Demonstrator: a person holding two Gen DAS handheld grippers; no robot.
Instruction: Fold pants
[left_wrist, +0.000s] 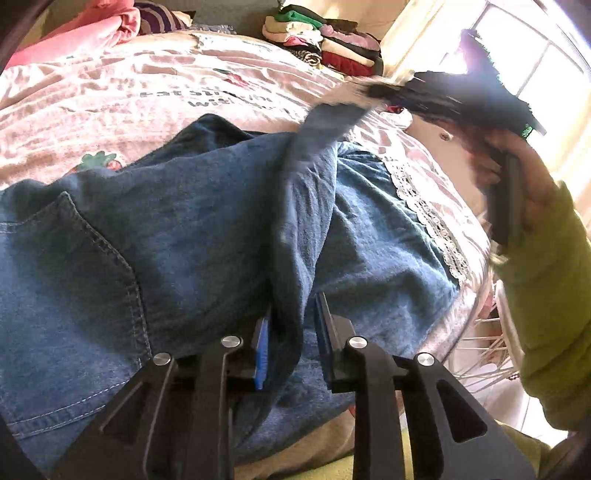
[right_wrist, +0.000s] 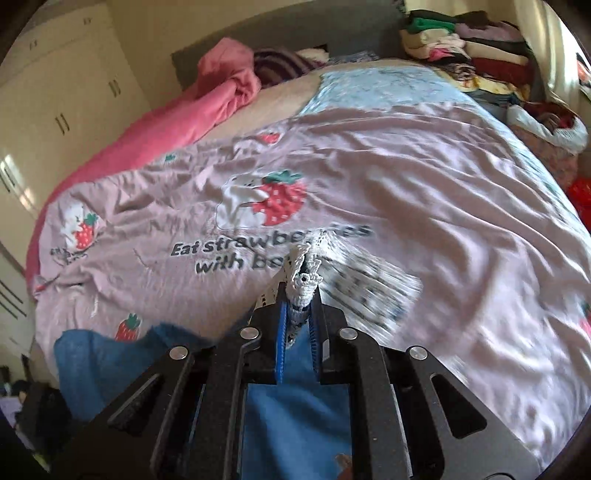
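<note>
Gripping the denim pants (left_wrist: 207, 229) by a fabric ridge, the left gripper (left_wrist: 290, 343) and right gripper (right_wrist: 297, 314), pinching the lace hem (right_wrist: 306, 269), risk slipping.

The left gripper (left_wrist: 290, 343) at six o'clock pinches a raised fold of the denim pants (left_wrist: 184, 236) spread on the pink bedspread (left_wrist: 129, 96). At two o'clock the blurred right gripper (left_wrist: 373, 90) lifts a lace-trimmed leg. Folded clothes (left_wrist: 325, 37) sit at twelve.

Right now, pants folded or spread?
Mid-fold: pants bunched on bed, right gripper lifting lace hem; left gripper around a ridge.
</note>
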